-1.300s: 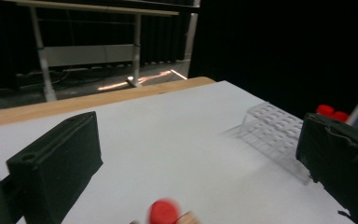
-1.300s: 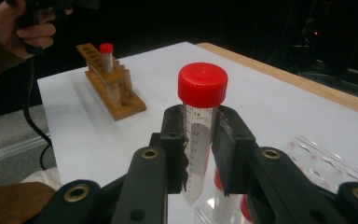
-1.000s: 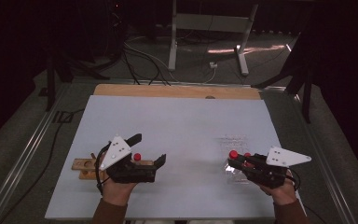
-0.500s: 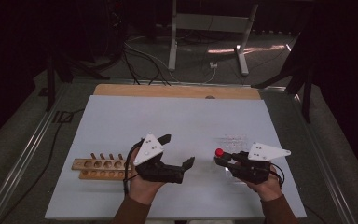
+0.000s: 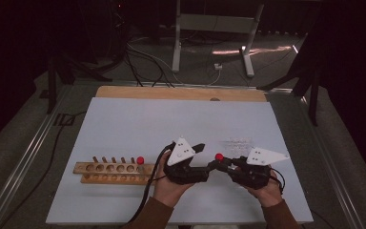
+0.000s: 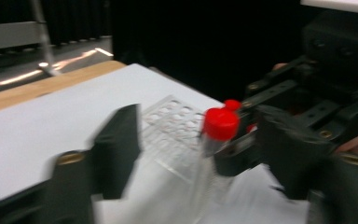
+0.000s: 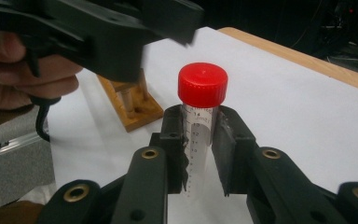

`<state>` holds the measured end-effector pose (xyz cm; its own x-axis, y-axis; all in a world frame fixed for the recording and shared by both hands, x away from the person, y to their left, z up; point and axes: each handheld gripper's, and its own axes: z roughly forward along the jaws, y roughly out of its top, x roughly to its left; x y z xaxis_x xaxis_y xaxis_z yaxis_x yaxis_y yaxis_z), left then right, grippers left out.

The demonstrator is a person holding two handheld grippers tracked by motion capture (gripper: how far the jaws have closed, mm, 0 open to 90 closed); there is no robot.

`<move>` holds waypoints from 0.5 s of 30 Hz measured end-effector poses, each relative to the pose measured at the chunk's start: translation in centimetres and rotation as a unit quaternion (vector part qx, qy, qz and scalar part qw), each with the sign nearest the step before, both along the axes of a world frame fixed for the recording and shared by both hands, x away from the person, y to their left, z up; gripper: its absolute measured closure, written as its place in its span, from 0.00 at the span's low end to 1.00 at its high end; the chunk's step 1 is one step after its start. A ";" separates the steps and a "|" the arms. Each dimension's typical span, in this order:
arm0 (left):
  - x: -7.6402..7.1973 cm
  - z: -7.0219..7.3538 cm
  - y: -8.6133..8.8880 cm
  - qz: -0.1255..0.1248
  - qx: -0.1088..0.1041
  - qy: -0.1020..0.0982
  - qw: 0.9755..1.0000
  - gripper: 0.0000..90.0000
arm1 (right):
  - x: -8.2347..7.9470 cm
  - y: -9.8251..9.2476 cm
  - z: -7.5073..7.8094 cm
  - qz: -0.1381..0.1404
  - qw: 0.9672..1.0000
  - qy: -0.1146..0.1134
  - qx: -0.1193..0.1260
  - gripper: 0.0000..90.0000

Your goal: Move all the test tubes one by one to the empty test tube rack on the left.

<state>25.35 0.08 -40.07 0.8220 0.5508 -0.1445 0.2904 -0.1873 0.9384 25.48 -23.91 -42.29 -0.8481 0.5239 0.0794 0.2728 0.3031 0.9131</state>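
Near the table's front edge, the right gripper clamps a red-capped graduated tube upright, cap clear, apparently for a handover. The left gripper has just been narrowing around it, its pads not yet pressing. A wooden tube rack waits left.

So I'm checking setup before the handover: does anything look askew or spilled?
Nothing stands out. The right tongs hold the red-capped tube upright, cap on; the wooden rack sits flat, with no spills.
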 end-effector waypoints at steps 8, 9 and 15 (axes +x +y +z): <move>0.4 -0.6 -1.4 -0.014 0.007 0.015 1.000 0.70 | 0.0 0.2 -0.1 0.003 1.000 0.001 -0.002 0.83; 0.4 -0.6 -1.5 -0.017 0.005 0.017 1.000 0.73 | 0.0 0.1 -0.2 0.002 1.000 0.002 -0.002 0.83; 0.5 -0.7 -1.5 -0.018 0.007 0.021 1.000 0.79 | 0.0 0.0 -0.3 0.002 1.000 0.004 -0.003 0.82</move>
